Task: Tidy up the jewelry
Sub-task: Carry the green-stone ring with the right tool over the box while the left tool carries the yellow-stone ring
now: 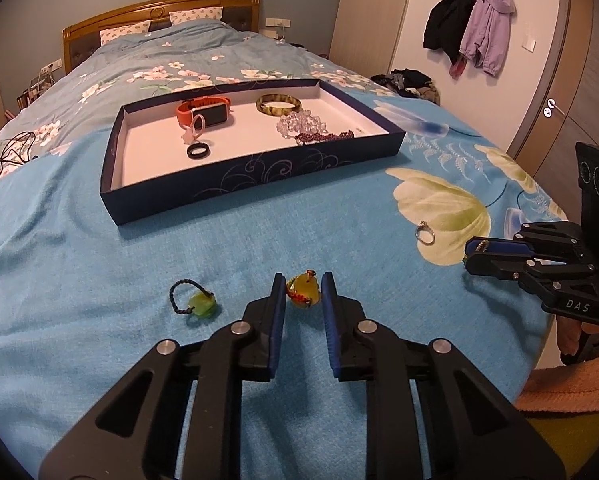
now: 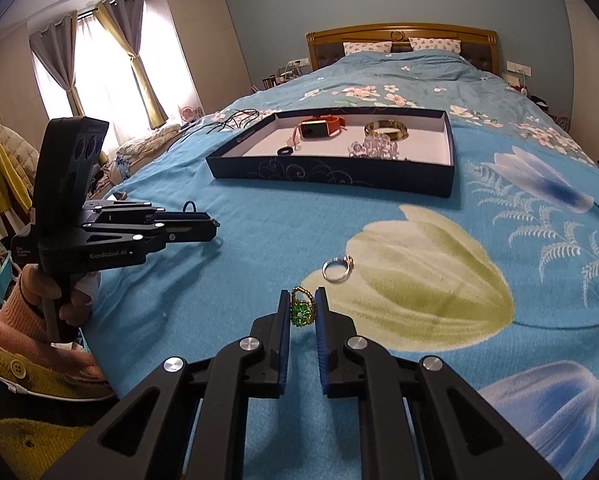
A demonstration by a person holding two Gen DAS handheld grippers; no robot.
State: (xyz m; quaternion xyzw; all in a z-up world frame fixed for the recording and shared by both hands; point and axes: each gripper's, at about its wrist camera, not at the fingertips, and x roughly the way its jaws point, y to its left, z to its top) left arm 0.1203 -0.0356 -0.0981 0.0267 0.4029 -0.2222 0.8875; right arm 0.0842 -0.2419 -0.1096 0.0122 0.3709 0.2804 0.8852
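left gripper: we straddle the yellow pendant on the bedspread, jaws parted | right gripper: we clamp the green ring | tray well ahead

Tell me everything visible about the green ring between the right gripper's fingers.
The green ring is a gold-toned beaded band with a round cluster of bright green stones as its face, glossy and glassy looking. It stands upright on edge on the blue blanket, stone face toward the camera, between the right gripper fingers, whose blue pads sit close against both sides; whether they actually press it is unclear. The silver ring lies just beyond, apart from it. In the left wrist view it is almost hidden.
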